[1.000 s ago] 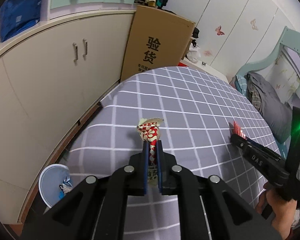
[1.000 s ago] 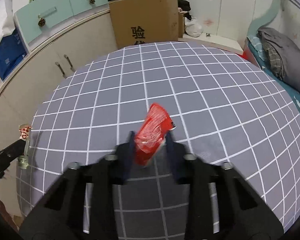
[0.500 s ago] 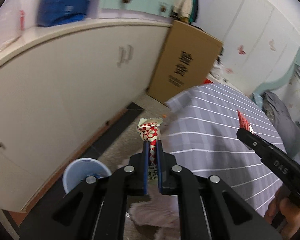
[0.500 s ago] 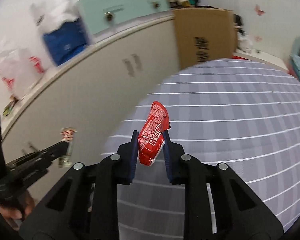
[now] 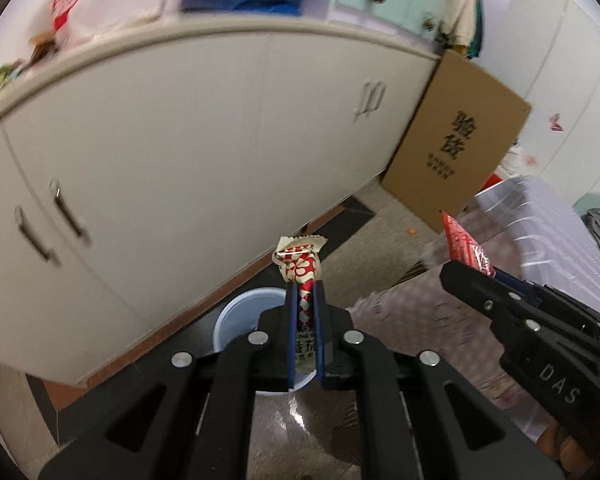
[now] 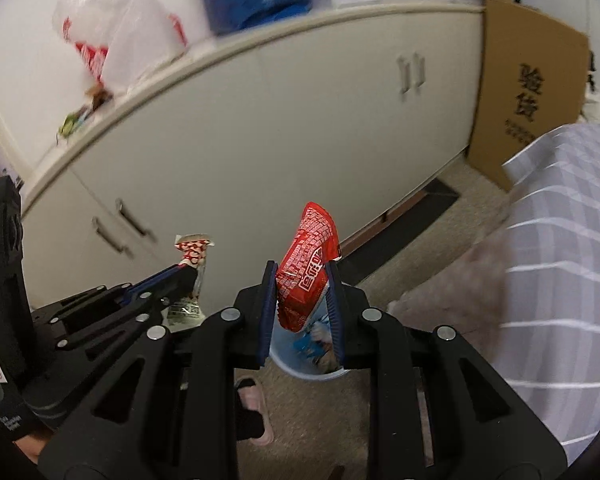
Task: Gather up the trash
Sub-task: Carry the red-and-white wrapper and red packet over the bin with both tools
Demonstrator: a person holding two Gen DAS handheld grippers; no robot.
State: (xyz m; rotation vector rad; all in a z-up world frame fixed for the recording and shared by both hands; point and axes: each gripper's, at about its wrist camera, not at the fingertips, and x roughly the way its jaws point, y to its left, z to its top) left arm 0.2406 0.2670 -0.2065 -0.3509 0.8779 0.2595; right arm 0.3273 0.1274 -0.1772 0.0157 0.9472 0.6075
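Observation:
My left gripper (image 5: pixel 305 292) is shut on a red-and-cream candy wrapper (image 5: pixel 300 268) that sticks up between its blue pads. Just beyond and below it on the floor stands a pale blue trash bin (image 5: pixel 236 316). My right gripper (image 6: pixel 302 276) is shut on a red snack packet (image 6: pixel 306 272), held over the same bin (image 6: pixel 312 364), which has some rubbish inside. In the left wrist view the right gripper (image 5: pixel 456 270) comes in from the right with its red packet (image 5: pixel 462 246). In the right wrist view the left gripper (image 6: pixel 188 272) shows at the left with its wrapper (image 6: pixel 194 256).
A long cream cabinet (image 5: pixel 160 152) runs behind the bin, with bags on its top (image 6: pixel 120 36). A cardboard box (image 5: pixel 456 156) leans at its right end. The grid-patterned bed (image 6: pixel 564 248) lies to the right. A pink slipper (image 6: pixel 256 404) rests on the floor near the bin.
Both grippers swung left off the bed to above the floor by the cabinet, still holding their wrappers. The blue bin has come from the lower left to right beneath them.

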